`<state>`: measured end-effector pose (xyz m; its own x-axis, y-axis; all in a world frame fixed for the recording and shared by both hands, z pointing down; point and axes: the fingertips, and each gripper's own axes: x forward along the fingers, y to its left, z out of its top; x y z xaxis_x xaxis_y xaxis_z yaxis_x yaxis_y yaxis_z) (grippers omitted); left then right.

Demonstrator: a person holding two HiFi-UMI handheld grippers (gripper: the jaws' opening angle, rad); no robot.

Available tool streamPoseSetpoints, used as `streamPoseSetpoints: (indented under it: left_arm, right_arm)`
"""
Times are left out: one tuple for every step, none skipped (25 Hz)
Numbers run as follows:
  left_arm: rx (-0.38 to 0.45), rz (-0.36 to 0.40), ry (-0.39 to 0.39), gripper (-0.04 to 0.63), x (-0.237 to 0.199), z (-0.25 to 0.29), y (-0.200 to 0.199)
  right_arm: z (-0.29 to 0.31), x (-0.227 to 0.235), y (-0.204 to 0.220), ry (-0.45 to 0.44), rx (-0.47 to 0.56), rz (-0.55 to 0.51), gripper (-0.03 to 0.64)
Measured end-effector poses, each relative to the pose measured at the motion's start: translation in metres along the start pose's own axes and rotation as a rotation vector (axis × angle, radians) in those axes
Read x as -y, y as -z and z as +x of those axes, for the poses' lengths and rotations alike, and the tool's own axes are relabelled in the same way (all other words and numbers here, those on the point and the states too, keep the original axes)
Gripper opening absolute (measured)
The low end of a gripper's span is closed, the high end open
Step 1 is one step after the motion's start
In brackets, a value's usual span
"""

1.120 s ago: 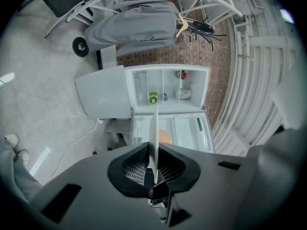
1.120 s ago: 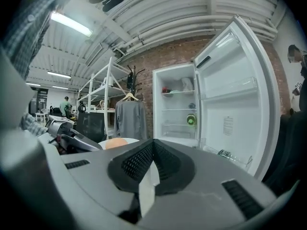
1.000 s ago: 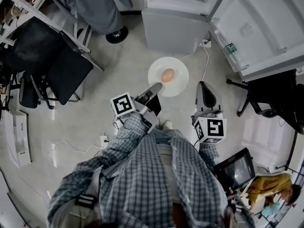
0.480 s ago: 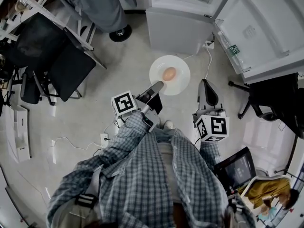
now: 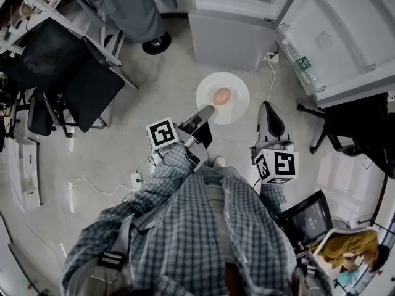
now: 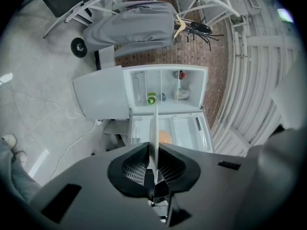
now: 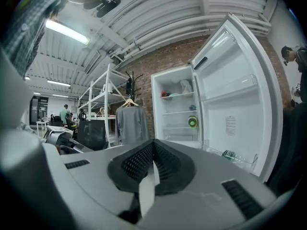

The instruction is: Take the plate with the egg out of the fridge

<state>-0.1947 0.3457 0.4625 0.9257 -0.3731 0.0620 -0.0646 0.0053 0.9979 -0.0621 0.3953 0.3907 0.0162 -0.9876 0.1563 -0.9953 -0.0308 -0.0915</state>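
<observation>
Out in front of the open fridge [image 5: 231,29], the plate [image 5: 237,106] with the egg [image 5: 222,95] has barely budged since a second ago, left gripper [image 5: 207,111] still pinching its near rim. Right gripper [image 5: 266,108] is closed tight, nothing in it.

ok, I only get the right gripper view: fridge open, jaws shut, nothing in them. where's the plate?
Observer: The left gripper is clamped on the rim of the plate, in front of the fridge, above the floor.
Operator: egg on it?
Observer: Yes, the egg sits near the plate's middle.
Operator: right gripper touching it?
Observer: No, the right gripper hangs beside the plate, apart from it.
</observation>
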Motion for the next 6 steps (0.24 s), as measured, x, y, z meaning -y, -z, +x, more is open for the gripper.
streamPoseSetpoints:
  left_arm:
    - [-0.001, -0.005, 0.008, 0.038, 0.0018, 0.0012, 0.0009]
    - [-0.001, -0.007, 0.011, 0.038, 0.0026, 0.0017, 0.0014]
    - [-0.001, -0.007, 0.009, 0.038, 0.0025, 0.0017, 0.0014]
    - [0.000, -0.005, 0.006, 0.038, 0.0019, 0.0014, 0.0012]
    - [0.000, -0.003, 0.003, 0.038, 0.0014, 0.0012, 0.0010]
    - [0.001, -0.002, 0.001, 0.038, 0.0010, 0.0010, 0.0009]
  right_arm:
    - [-0.0005, 0.0004, 0.0010, 0.000, -0.002, 0.002, 0.005]
    - [-0.0010, 0.0006, 0.0021, -0.002, -0.005, 0.005, 0.005]
    - [-0.0013, 0.0007, 0.0033, -0.003, -0.008, 0.007, 0.005]
    - [-0.0015, 0.0008, 0.0044, -0.005, -0.012, 0.010, 0.005]
    - [-0.0019, 0.0010, 0.0054, -0.006, -0.015, 0.013, 0.005]
    - [-0.0022, 0.0012, 0.0064, -0.007, -0.018, 0.015, 0.005]
